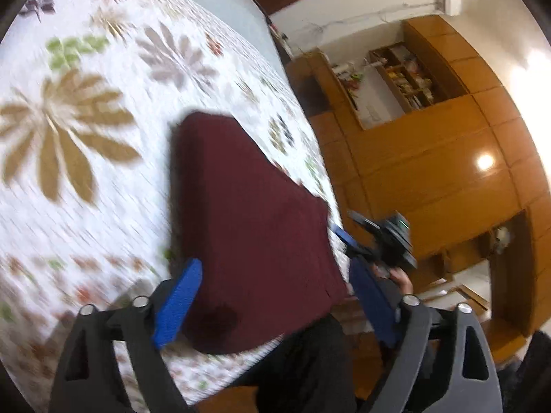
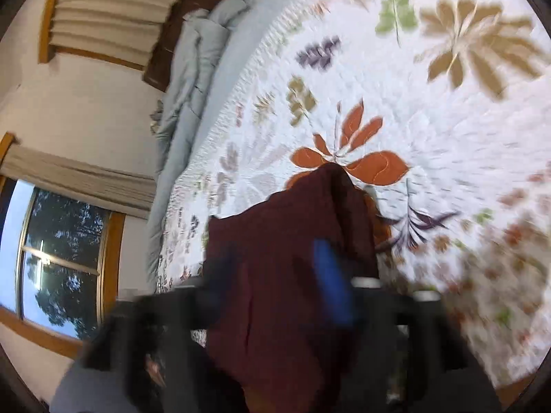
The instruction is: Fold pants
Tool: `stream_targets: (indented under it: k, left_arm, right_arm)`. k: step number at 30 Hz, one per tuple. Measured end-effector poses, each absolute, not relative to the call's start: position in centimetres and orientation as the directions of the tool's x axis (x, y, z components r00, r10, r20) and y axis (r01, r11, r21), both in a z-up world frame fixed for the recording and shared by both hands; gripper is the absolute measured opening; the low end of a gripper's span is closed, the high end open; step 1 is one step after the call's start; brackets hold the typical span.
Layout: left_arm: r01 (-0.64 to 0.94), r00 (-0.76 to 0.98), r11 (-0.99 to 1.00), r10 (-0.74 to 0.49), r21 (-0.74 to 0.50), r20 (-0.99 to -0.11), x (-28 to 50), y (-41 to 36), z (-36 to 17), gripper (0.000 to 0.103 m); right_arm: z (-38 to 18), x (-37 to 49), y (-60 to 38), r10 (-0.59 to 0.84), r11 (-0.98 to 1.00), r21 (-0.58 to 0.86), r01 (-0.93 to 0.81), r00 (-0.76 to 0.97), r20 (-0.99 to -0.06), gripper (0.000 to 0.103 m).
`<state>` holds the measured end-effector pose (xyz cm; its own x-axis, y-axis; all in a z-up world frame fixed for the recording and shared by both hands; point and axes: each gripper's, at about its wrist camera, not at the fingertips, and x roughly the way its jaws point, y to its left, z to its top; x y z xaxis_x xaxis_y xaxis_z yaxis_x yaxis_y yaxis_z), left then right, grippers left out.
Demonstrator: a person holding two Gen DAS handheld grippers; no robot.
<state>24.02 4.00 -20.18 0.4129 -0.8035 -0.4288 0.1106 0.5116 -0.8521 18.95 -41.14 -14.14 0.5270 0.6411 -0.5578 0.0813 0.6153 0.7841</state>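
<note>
bed (image 1: pixel 86 179) w/ floral quilt | pants (image 1: pixel 251 227) maroon, lying near bed edge, already part-folded I'd say | L claw (image 1: pixel 272 306) spread, straddling pants' near end | R claw (image 2: pixel 286 285) blurred, grip can't tell | tip: pinch both corners level, keep cloth taut, lay edges flush

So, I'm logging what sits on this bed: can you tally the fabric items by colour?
Maroon pants: 1
Floral white quilt: 1
Pale blue-grey bedding, bunched at the bed's far edge: 1
Total: 3
</note>
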Motion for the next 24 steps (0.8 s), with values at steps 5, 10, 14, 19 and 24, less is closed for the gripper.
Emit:
stream_targets:
  k: [5, 10, 14, 19, 24]
  left_arm:
    - [0.08, 0.39, 0.547, -0.787, -0.833, -0.479, 26.5, 4.0, -20.7, 0.089]
    - [0.082, 0.327, 0.585, -0.78, -0.807, -0.533, 27.0, 2.8, -21.7, 0.089]
    - [0.083, 0.305, 0.601, -0.775, -0.795, -0.554, 27.6, 3.2, -22.3, 0.09]
    - [0.061, 0.247, 0.573, -0.802, -0.817, -0.544, 29.2, 3.3, -23.3, 0.091]
    - [0.01, 0.236, 0.539, -0.82, -0.842, -0.522, 30.5, 3.8, -24.3, 0.092]
  right_arm:
    - [-14.6, 18.2, -35.4, 0.781, 0.566, 0.824, -0.036, 0.343, -0.522, 0.065]
    - [-18.9, 16.3, -39.6, 0.754, 0.599, 0.798, 0.065, 0.289, -0.589, 0.004]
    - [-16.2, 14.0, -44.6, 0.701, 0.621, 0.78, 0.076, 0.391, -0.596, 0.09]
    - [-16.5, 15.8, -47.0, 0.762, 0.56, 0.825, 0.079, 0.341, -0.55, 0.09]
    - [-18.9, 18.7, -44.2, 0.795, 0.576, 0.815, 0.063, 0.189, -0.576, 0.09]
